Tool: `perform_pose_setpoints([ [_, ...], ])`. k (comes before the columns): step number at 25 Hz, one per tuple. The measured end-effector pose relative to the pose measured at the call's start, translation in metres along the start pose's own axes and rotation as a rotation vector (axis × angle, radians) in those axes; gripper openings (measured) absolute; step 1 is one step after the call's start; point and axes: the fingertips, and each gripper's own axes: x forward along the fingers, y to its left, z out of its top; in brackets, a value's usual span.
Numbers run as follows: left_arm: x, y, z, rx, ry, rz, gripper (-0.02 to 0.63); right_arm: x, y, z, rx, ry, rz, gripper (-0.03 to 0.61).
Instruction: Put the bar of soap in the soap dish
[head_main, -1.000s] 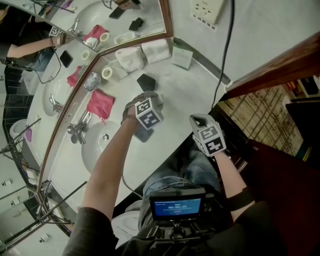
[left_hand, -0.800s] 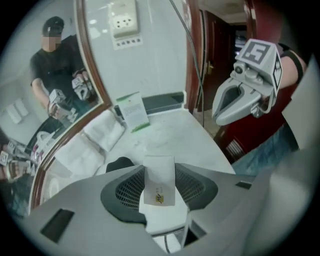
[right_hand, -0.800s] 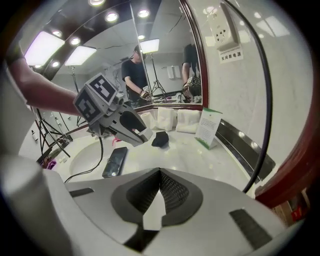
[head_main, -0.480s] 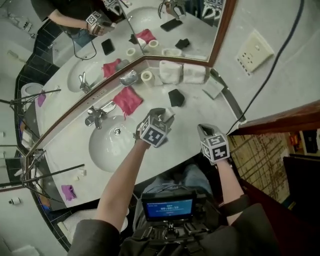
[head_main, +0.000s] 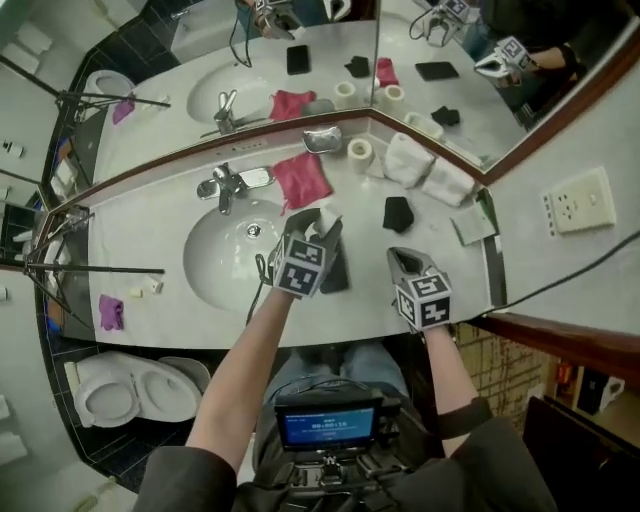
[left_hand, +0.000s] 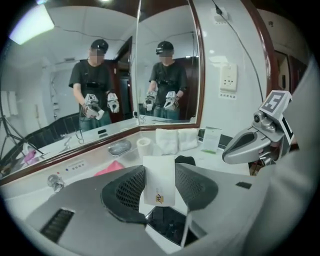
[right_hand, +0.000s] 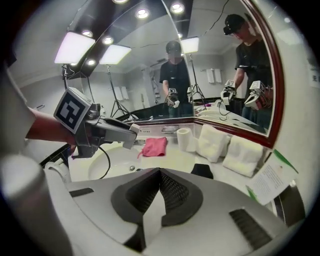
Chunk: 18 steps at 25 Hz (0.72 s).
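Observation:
A white wrapped bar of soap (left_hand: 159, 176) with a small gold mark stands upright between the jaws of my left gripper (left_hand: 159, 186), which is shut on it. In the head view the left gripper (head_main: 322, 224) hangs above the counter just right of the basin, the soap (head_main: 329, 214) showing at its tip. The silver soap dish (head_main: 322, 139) sits at the mirror corner, farther back; it is also the silver soap dish (left_hand: 120, 147) left of the jaws. My right gripper (head_main: 401, 259) is shut and empty, to the right; in the right gripper view its jaws (right_hand: 159, 186) meet.
A pink cloth (head_main: 301, 179) lies by the tap (head_main: 226, 184). A toilet roll (head_main: 358, 153), folded white towels (head_main: 424, 168), a black object (head_main: 398, 213) and a card (head_main: 470, 223) stand on the counter. A dark flat thing (head_main: 336, 272) lies under the left gripper. The basin (head_main: 228, 262) is at left.
The head view has swung round over the counter. Both grippers have lifted and moved toward the mirror; the left one has rolled and still holds the soap.

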Motion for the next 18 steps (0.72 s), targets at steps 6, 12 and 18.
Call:
perform_pose_setpoints([
  [6, 0.014, 0.049, -0.003, -0.054, 0.021, 0.114, 0.189, 0.044, 0.03, 0.023, -0.095, 0.004, 0.132, 0.021],
  [12, 0.055, 0.101, 0.005, -0.062, 0.058, 0.17, 0.189, 0.081, 0.042, 0.036, -0.138, -0.017, 0.193, 0.021],
  [18, 0.098, 0.141, 0.014, -0.024, 0.093, 0.178, 0.189, 0.12, 0.053, 0.034, -0.148, -0.019, 0.231, 0.021],
])
